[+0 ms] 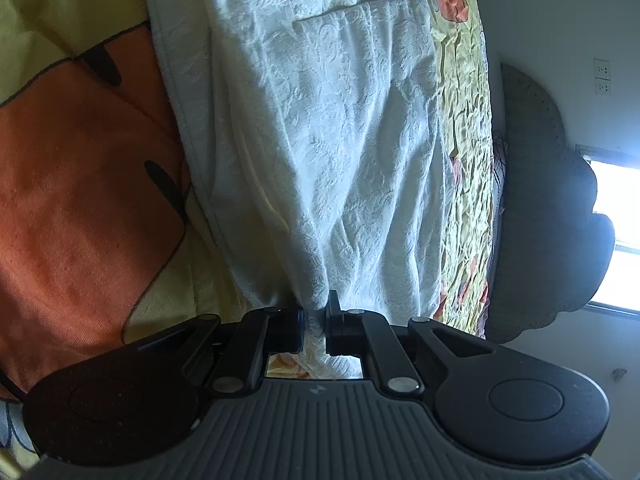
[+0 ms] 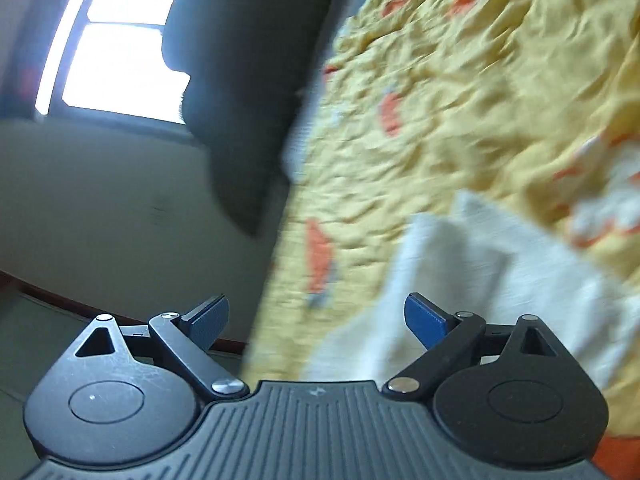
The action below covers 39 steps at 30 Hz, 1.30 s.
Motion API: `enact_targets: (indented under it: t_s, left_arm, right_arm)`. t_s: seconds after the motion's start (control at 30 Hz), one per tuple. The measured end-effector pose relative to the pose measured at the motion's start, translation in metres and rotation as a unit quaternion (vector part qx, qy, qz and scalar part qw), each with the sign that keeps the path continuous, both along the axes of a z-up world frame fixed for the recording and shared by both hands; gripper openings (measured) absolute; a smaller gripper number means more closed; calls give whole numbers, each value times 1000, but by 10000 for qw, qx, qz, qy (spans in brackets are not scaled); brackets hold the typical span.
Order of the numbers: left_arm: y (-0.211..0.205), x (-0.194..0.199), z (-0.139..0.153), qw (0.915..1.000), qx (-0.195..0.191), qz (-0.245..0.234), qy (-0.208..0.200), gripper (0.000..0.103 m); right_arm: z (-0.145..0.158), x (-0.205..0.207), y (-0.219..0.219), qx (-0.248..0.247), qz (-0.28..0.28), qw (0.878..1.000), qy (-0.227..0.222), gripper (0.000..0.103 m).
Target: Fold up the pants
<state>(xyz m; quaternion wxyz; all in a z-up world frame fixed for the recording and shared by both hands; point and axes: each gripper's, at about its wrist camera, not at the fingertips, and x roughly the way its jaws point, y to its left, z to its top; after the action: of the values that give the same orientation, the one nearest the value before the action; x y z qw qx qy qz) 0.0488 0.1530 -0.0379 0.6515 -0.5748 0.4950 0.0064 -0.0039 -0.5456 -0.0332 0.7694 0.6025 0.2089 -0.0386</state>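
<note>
White textured pants [image 1: 320, 140] lie stretched across a yellow bedsheet [image 1: 464, 160] with orange prints, a welt pocket showing at the far end. My left gripper [image 1: 316, 320] is shut on a bunched fold of the pants at its near end, the cloth pinched between both pads. In the blurred right wrist view, my right gripper [image 2: 316, 320] stands open with nothing between its blue pads [image 2: 424, 320]. A white part of the pants [image 2: 480, 280] lies just beyond its right finger, on the sheet.
A dark padded headboard [image 1: 540, 220] rises past the bed's edge, in front of a bright window [image 2: 116, 48]. Wall sockets [image 1: 602, 76] sit on the pale wall. A large orange print [image 1: 80, 200] covers the sheet beside the pants. The floor [image 2: 40, 320] shows beyond the bed edge.
</note>
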Motion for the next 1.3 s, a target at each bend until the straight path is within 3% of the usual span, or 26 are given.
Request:
enact_targets:
  t_s: [0.13, 0.23, 0.3, 0.37, 0.6, 0.8, 0.93, 1.13, 1.17, 1.2, 1.3]
  left_arm:
    - [0, 2, 1, 10000, 38, -52, 10, 13]
    - [-1, 1, 1, 10000, 36, -31, 5, 17]
    - [0, -1, 0, 10000, 6, -6, 2, 20]
    - [0, -3, -1, 10000, -31, 17, -3, 20]
    - [1, 0, -2, 10000, 13, -40, 5, 21]
    - [1, -2, -4, 10000, -35, 1, -10, 21]
    - [2, -3, -4, 10000, -47, 1, -19, 21]
    - [2, -1, -5, 10000, -23, -24, -12, 21]
    - [2, -1, -5, 10000, -27, -17, -11, 21]
    - [1, -1, -5, 10000, -30, -13, -13, 21]
    - [1, -2, -5, 10000, -37, -1, -26, 21]
  right_arm:
    - [-26, 5, -2, 310, 137, 9987, 373, 93]
    - [-33, 14, -2, 213, 96, 9984, 516, 78]
    - [-35, 20, -2, 13, 9, 9966, 821, 47]
    - [-36, 21, -2, -153, -15, 9948, 1010, 35]
    - [-38, 7, -4, -155, -246, 9928, 1162, 29]
    - [-37, 23, -2, -105, -189, 9926, 1198, 29]
    - [-38, 15, -7, 149, -498, 9954, 806, 32]
    - [-38, 24, 1, -229, -312, 9955, 864, 31]
    - [-38, 26, 0, -270, -317, 9954, 860, 22]
    - [-38, 28, 0, -302, -314, 9951, 887, 3]
    - [-29, 26, -1, -319, -396, 9965, 656, 3]
